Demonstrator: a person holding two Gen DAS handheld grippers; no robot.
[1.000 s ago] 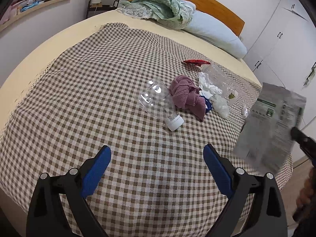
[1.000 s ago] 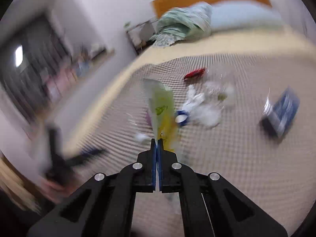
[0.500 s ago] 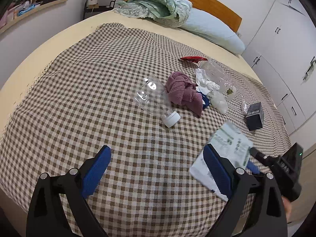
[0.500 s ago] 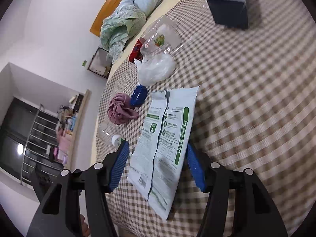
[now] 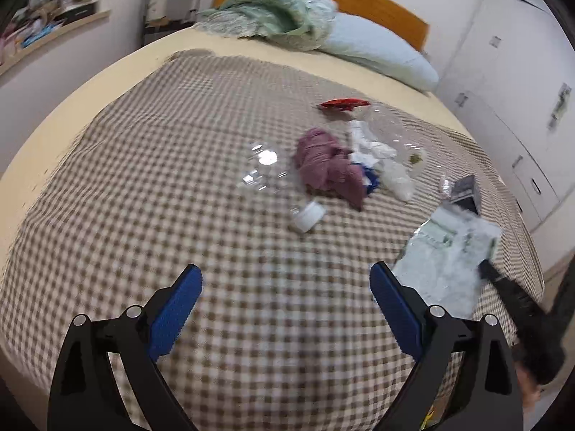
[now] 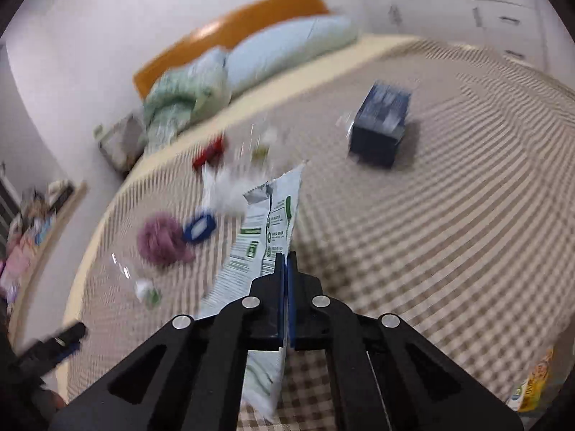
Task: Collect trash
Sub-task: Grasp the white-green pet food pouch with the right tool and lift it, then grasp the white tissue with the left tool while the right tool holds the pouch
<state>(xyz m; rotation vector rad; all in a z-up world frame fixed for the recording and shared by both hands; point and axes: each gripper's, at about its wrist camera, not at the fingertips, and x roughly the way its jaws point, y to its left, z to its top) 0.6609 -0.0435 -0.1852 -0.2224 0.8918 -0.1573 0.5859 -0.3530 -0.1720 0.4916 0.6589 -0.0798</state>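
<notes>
I am pinching the empty snack bag (image 6: pixel 267 230) between the pressed-together fingers of my right gripper (image 6: pixel 285 262), holding it above the checked blanket (image 6: pixel 449 233) near the bed's edge. It is looking light, thin and floppy, sagging on either side of the pinch, so I am judging a firm grip near the middle safer than one at a slippery edge. My left gripper (image 5: pixel 285 287) is hovering spread wide and empty, facing the clear bottle (image 5: pixel 273 179) and the other litter.
</notes>
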